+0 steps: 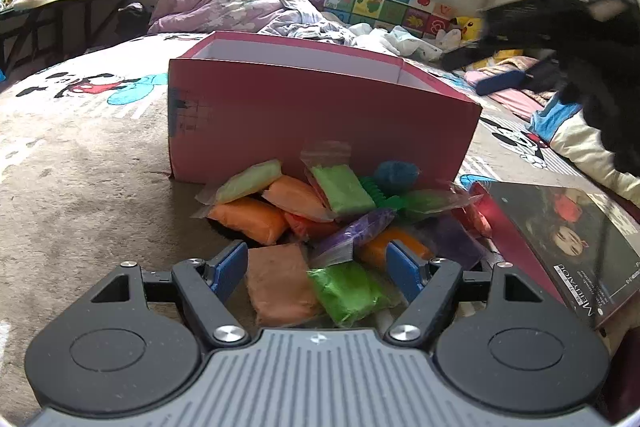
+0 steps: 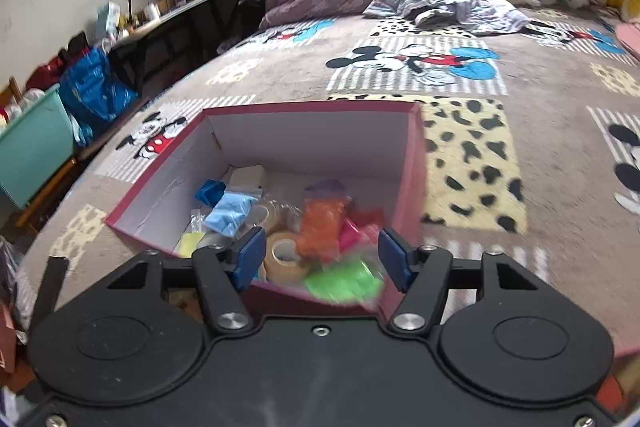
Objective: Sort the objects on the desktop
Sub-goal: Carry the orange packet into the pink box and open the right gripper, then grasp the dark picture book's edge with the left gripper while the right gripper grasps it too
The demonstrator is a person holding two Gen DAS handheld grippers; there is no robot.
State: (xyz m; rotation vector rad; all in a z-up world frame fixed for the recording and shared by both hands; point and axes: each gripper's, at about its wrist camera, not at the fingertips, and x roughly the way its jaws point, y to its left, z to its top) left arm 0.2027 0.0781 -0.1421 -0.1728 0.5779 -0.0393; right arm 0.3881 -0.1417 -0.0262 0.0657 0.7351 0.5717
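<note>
The open pink cardboard box (image 2: pixel 168 183) sat on the cartoon-print bedspread (image 2: pixel 520 131), already partly filled: a light blue clay packet (image 2: pixel 230 213), an orange clay packet (image 2: pixel 322 223), a roll of clear tape (image 2: pixel 284 255) and other small items lay inside. The right gripper (image 2: pixel 322 257) hovered over the box's near edge with its jaws wide apart; a blurred bright green clay packet (image 2: pixel 344 285) showed between them, apparently falling into the box, though whether it was loose could not be told for certain.

Much remained outside. A heap of clay packets (image 1: pixel 320 211) in orange, green and purple lay against the box's outer wall, beside a dark printed box (image 1: pixel 568 239). The left gripper (image 1: pixel 316 267) was low over that heap, jaws wide and empty, with a peach clay packet (image 1: pixel 280 283) and another green packet (image 1: pixel 348 291) between them. The sorting looked perhaps halfway done.
</note>
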